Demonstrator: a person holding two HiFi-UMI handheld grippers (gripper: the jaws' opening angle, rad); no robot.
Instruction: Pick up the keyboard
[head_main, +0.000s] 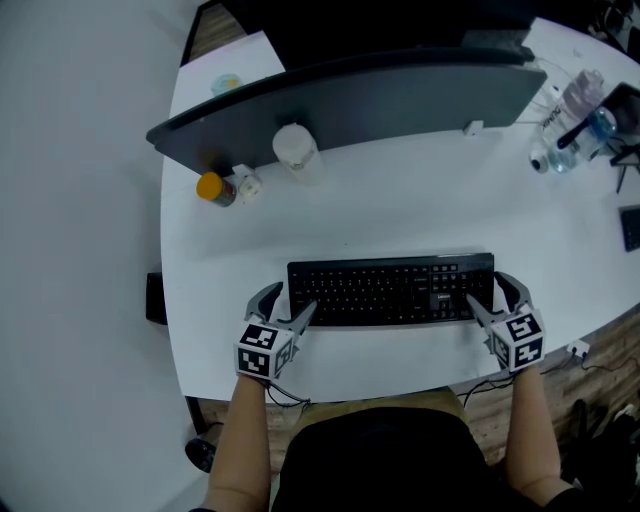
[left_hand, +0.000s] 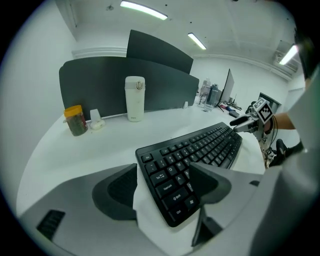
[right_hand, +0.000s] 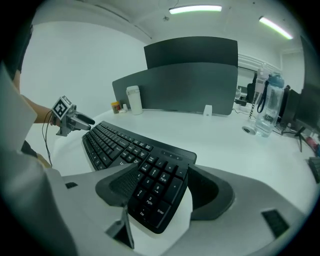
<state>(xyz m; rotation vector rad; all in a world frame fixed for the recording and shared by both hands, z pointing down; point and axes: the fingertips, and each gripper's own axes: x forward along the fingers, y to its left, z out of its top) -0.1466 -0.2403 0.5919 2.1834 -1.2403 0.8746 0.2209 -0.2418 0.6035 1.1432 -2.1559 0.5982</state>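
A black keyboard (head_main: 390, 290) lies flat on the white table (head_main: 400, 200), near its front edge. My left gripper (head_main: 295, 300) is at the keyboard's left end, jaws open. In the left gripper view (left_hand: 165, 175) the end of the keyboard (left_hand: 200, 147) lies between the jaws: bare table shows beside the left pad and the right one hangs over the keys. My right gripper (head_main: 486, 290) straddles the number-pad end, jaws open. In the right gripper view (right_hand: 162, 172) the keyboard (right_hand: 115, 142) runs off to the left between the pads.
A dark curved partition (head_main: 350, 100) crosses the back of the table. In front of it stand a white tumbler (head_main: 294, 148), an amber jar (head_main: 214, 188) and a small white object (head_main: 245, 184). Water bottles (head_main: 575, 120) stand at the far right. The table's rounded edge lies just behind both grippers.
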